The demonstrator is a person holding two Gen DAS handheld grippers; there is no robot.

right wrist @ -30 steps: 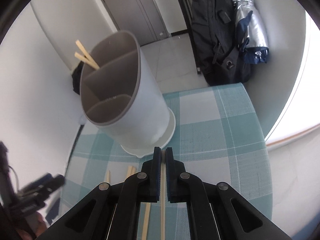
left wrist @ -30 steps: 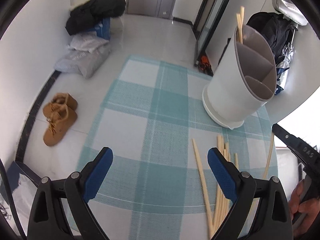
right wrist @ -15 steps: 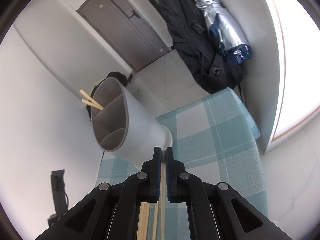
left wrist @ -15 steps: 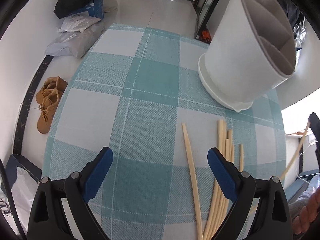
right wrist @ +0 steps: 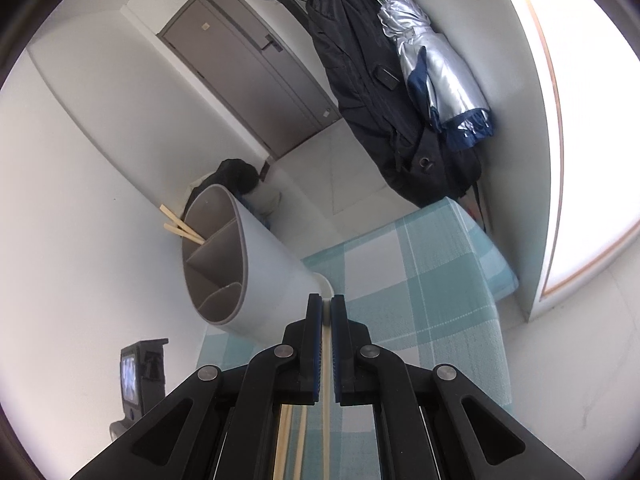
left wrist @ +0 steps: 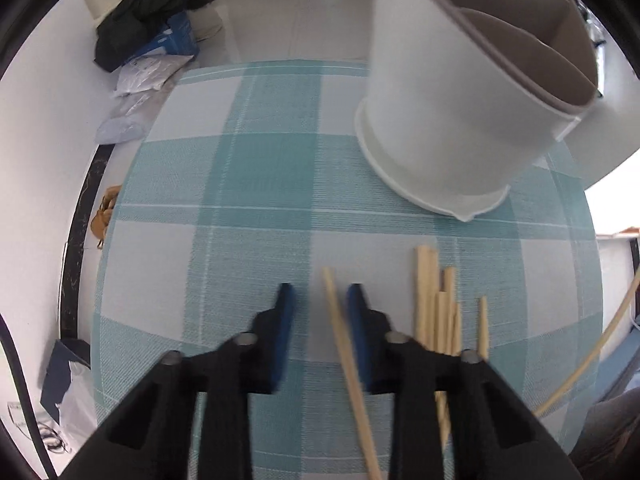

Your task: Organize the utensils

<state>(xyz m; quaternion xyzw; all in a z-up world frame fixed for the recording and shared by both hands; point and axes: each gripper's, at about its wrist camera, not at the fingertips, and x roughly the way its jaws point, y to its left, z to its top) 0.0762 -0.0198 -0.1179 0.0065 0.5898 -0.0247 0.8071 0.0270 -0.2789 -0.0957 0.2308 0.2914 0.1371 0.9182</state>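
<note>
Two pickups are in hand at once. The right gripper (right wrist: 326,312) has its jaws clamped on a single chopstick (right wrist: 326,380), which runs back between the pads toward the camera; it is off the desk (right wrist: 440,280) and aimed roughly at the white utensil holder (right wrist: 256,264). That holder stands near the desk's far edge, and its rearmost compartment already carries two chopsticks (right wrist: 180,228) that lean out over the rim.

The left gripper (left wrist: 320,300) points steeply down at the cloth-covered desk, near its front edge. Its jaws have just been closing around a lone chopstick (left wrist: 340,332) that lies apart from the loose bundle of chopsticks (left wrist: 436,300) just beside it, toward the desk's right edge. In the blurred frame the stick sits against the right blue pad (left wrist: 360,320), with a gap to the left pad, so the pads do not yet seem to pinch it from both sides.

Next, I judge, the right hand must tip its chopstick upright over the compartment with the other two and let go. The left must finish its squeeze before lifting, or the thin stick may roll free.
</note>
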